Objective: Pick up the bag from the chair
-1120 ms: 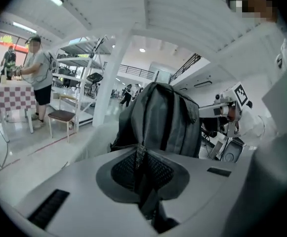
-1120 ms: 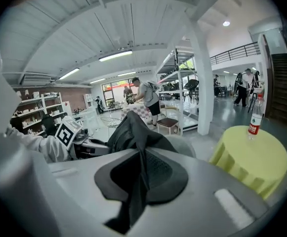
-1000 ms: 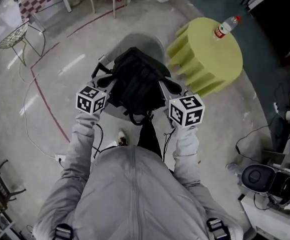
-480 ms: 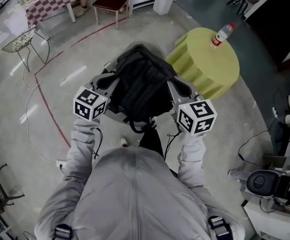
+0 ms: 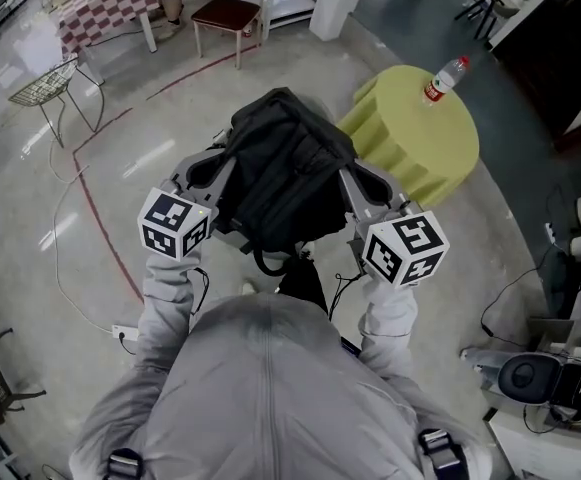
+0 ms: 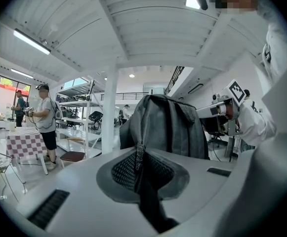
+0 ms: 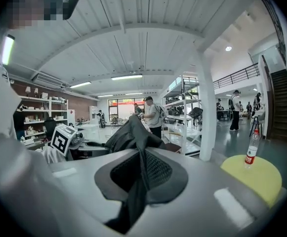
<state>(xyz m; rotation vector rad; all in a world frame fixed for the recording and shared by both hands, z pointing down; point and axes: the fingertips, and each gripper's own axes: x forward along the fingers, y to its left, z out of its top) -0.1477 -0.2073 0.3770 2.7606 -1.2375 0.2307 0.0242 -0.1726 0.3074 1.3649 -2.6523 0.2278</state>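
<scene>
Gripping the black bag point(image 5: 280, 173) from both sides: left tongs point(image 5: 210, 173) clamped tight on its strap point(image 6: 143, 177), right tongs point(image 5: 362, 186) likewise. Bag hangs between them; yellow stool point(image 5: 420, 133) with bottle point(image 5: 444, 76) nearby.

No readable text anywhere. Bottle point(image 5: 445, 78) has a red label, print too small to read. Marker cubes point(image 5: 174, 224) carry only black-and-white square patterns, no letters.

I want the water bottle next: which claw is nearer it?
Right. The right claw grips the bag on the side toward the bottle; the left claw grips its far side.
</scene>
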